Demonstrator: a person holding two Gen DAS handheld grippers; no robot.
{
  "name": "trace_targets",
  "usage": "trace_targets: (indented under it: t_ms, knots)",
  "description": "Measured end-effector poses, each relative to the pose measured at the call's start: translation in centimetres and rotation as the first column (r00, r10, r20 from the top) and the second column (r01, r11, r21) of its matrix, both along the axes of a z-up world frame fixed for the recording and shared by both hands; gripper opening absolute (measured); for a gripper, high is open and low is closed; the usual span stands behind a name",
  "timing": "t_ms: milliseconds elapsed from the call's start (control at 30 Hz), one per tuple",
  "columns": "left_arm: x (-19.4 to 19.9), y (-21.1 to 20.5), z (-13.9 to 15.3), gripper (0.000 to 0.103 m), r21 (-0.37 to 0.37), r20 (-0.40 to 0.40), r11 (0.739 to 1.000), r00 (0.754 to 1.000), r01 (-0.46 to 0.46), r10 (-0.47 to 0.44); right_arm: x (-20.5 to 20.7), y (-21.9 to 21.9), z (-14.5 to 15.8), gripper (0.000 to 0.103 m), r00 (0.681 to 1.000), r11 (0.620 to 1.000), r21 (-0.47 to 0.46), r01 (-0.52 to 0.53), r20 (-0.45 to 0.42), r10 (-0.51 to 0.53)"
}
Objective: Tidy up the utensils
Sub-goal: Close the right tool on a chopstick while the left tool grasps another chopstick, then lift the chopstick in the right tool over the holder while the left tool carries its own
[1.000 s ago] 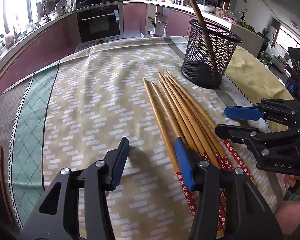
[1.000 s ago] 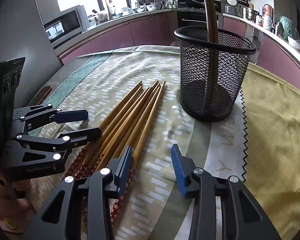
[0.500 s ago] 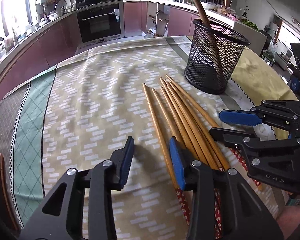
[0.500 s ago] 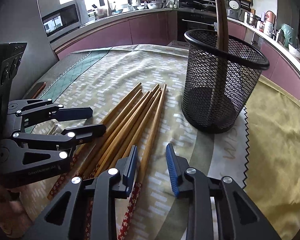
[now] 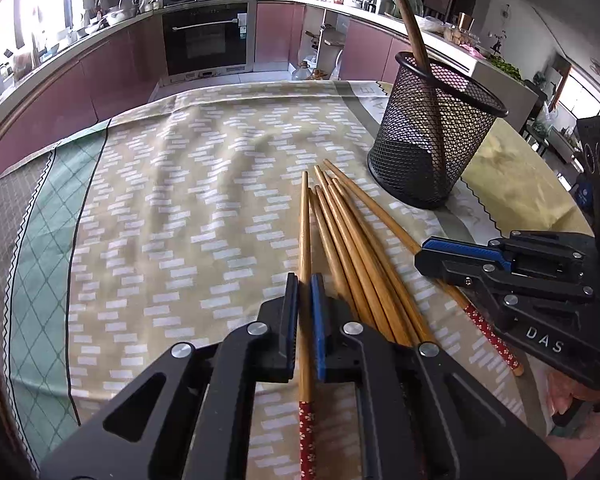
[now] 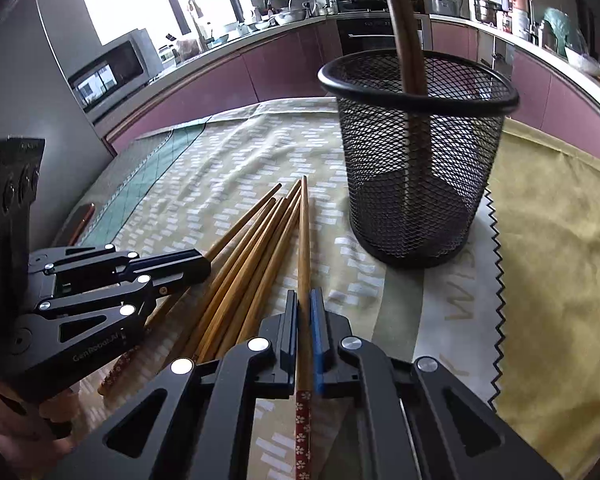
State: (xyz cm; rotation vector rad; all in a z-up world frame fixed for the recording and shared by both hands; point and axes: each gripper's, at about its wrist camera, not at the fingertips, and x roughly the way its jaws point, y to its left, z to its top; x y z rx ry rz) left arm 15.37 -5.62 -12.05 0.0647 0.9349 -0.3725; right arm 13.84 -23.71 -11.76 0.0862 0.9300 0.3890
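Hand-held gripper (image 5: 305, 292) around leftmost chopstick (image 5: 305, 236)

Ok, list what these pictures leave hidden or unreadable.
- Left wrist view: the near ends of the loose chopsticks, behind the left tongs.
- Right wrist view: the tops of the sticks standing in the mesh basket, cut off by the top edge.
- Right wrist view: the cloth lettering, partly under the basket.

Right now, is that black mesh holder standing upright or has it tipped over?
Upright. The mesh holder stands on its base on the tablecloth, its rim facing up, with dark chopsticks leaning inside it.
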Motion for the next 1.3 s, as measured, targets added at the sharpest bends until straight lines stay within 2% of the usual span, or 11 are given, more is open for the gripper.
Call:
trace_targets:
  t_ms: [233,433,867,1133,1300]
  knots:
    - [-1.0,0.8,1.6,0.007,-0.042,0.027,0.999,1.0,0.008,-0.007,-1.2,-1.2,1.8,0.006,0.999,0.997,0.072,-0.029,0.034,0.026]
    - [-2.1,1.3,4.1,0.007,-0.099,0.059,0.994,0.998,0.036,-0.03,-2.6,-2.1,3.9,0.006,0.993,0.99,0.123,-0.065,0.101,0.052]
    - [-4.8,2.4,11.1,0.007,-0.22,0.173,0.966,0.98,0.135,-0.098,-4.1,-5.1,7.0,0.006,0.977,0.972,0.223,-0.071,0.214,0.022]
    - [-5.2,2.5,14.3,0.007,-0.282,0.232,0.945,0.968,0.165,-0.1,-3.9,-6.6,9.3,0.006,0.957,0.97,0.235,-0.064,0.289,-0.007]
    - [-4.3,1.4,15.9,0.007,-0.294,0.273,0.937,0.956,0.19,-0.108,-3.4,-7.5,11.2,0.006,0.94,0.973,0.224,-0.062,0.341,-0.019]
